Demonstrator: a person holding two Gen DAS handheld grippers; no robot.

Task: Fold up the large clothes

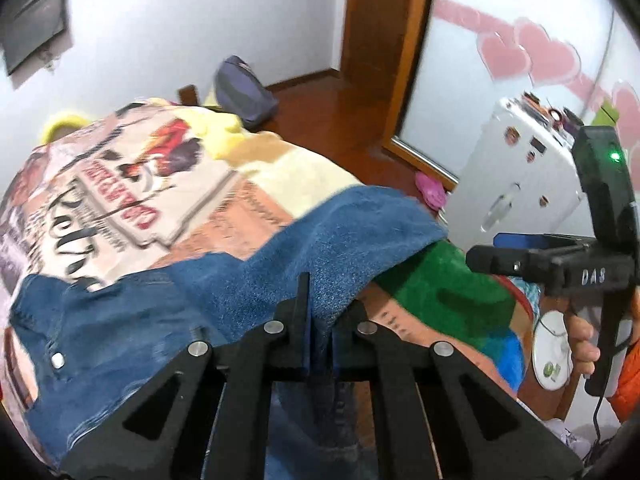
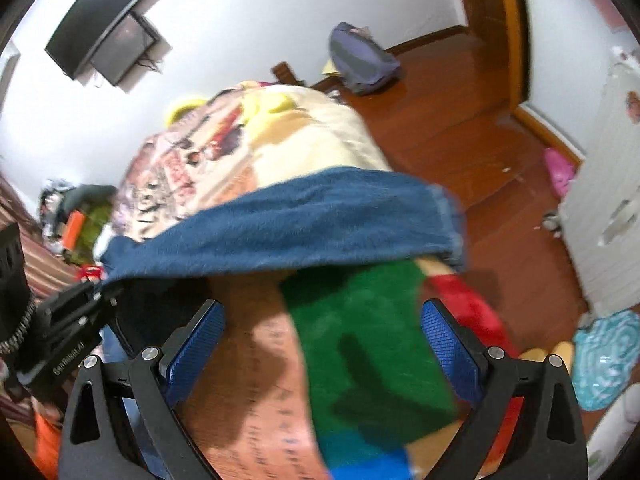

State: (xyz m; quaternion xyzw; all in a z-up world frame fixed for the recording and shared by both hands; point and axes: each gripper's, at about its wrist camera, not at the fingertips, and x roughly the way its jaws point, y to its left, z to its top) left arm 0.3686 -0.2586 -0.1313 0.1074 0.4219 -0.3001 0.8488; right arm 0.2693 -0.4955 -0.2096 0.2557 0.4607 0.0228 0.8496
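Partly hidden jeans (image 1: pixel 248 280) — blurred.

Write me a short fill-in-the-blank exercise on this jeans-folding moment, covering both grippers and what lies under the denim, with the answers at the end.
1. The left gripper is shut on the blue ____.
2. The right gripper has its jaws ____, with nothing between the pads.
3. The jeans lie over a bed with a colourful ____.
4. Under the raised denim edge, the blanket shows a patch coloured ____.

Answers: jeans; open; blanket; green
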